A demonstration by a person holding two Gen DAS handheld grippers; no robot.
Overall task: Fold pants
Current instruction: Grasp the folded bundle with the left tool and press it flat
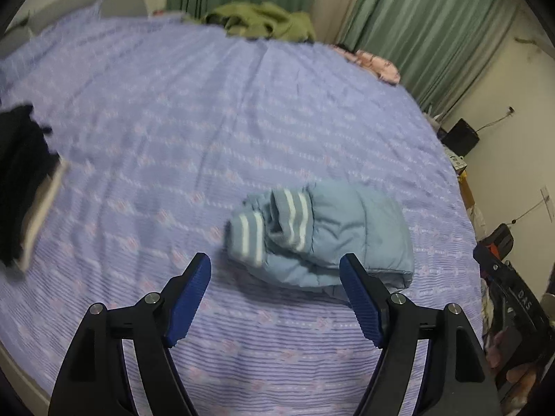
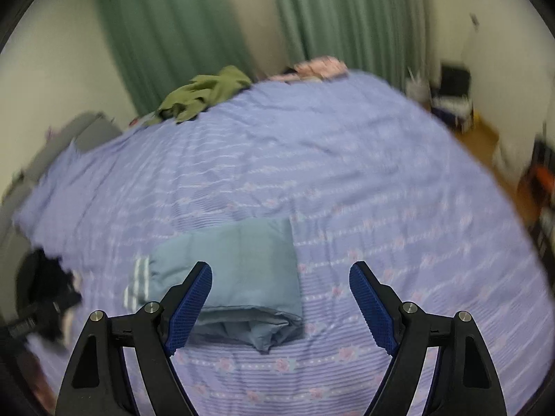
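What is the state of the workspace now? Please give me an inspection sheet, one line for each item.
Surface: bed with lilac patterned sheet, mostly flat.
Job's things: blue pants folded into a compact bundle; white-striped cuffs showing.
Clutter: green garment at far edge; pink cloth at far corner; black clothing at the left edge.
Grippers: left claw open, holding nothing; right claw open, holding nothing.
Cables: wall cable, far off the bed.
Surroundings: green curtains; black box on the floor.

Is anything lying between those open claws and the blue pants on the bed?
Nothing visible. Only bare sheet lies between the open left gripper and the folded pants; the right gripper is open just above them.
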